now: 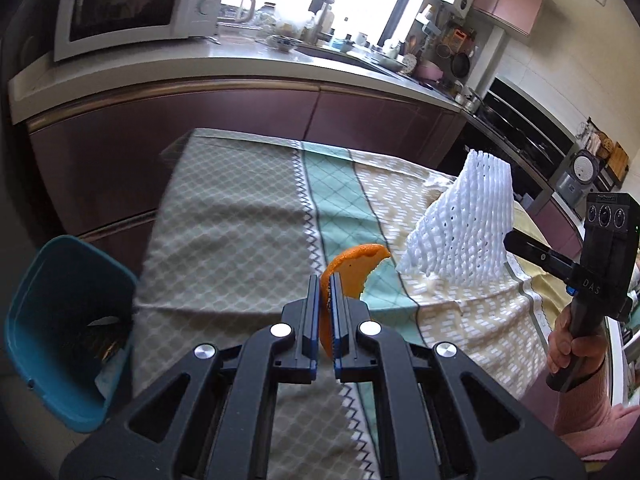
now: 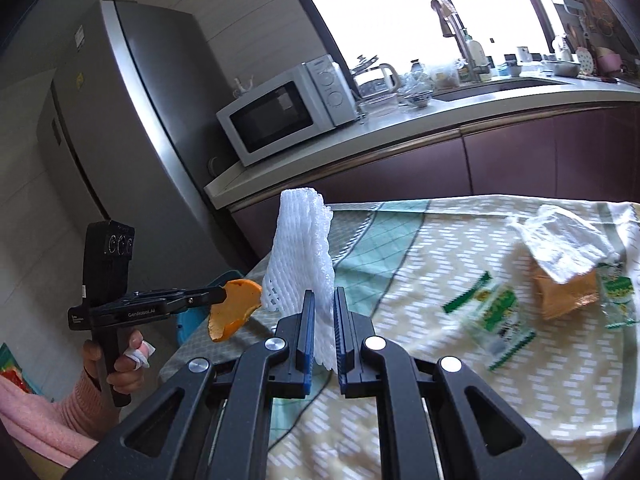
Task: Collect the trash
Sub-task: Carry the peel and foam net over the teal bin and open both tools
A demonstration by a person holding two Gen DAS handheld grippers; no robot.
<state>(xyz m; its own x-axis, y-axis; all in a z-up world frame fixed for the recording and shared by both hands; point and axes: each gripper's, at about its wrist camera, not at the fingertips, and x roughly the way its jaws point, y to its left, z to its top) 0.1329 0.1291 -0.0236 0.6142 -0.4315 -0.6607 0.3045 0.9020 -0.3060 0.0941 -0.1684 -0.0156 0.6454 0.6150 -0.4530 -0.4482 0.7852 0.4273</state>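
Left wrist view: the left gripper (image 1: 330,278) has its fingers clamped on an orange peel (image 1: 354,270), held above the tabletop (image 1: 224,216) close to its left edge. Just off that edge, lower down, stands a blue bin (image 1: 60,320), open at the top. Right wrist view: the right gripper (image 2: 322,296) has its fingers closed on a white foam net (image 2: 302,248), lifted upright over the cloth-covered tabletop. Farther right on the cloth lie a green-printed wrapper (image 2: 500,320) and a crumpled bag (image 2: 560,248) near the far right corner. Bare cloth lies between the fingers and these. Beyond the far edge runs a counter (image 2: 400,132) with a microwave (image 2: 280,112).
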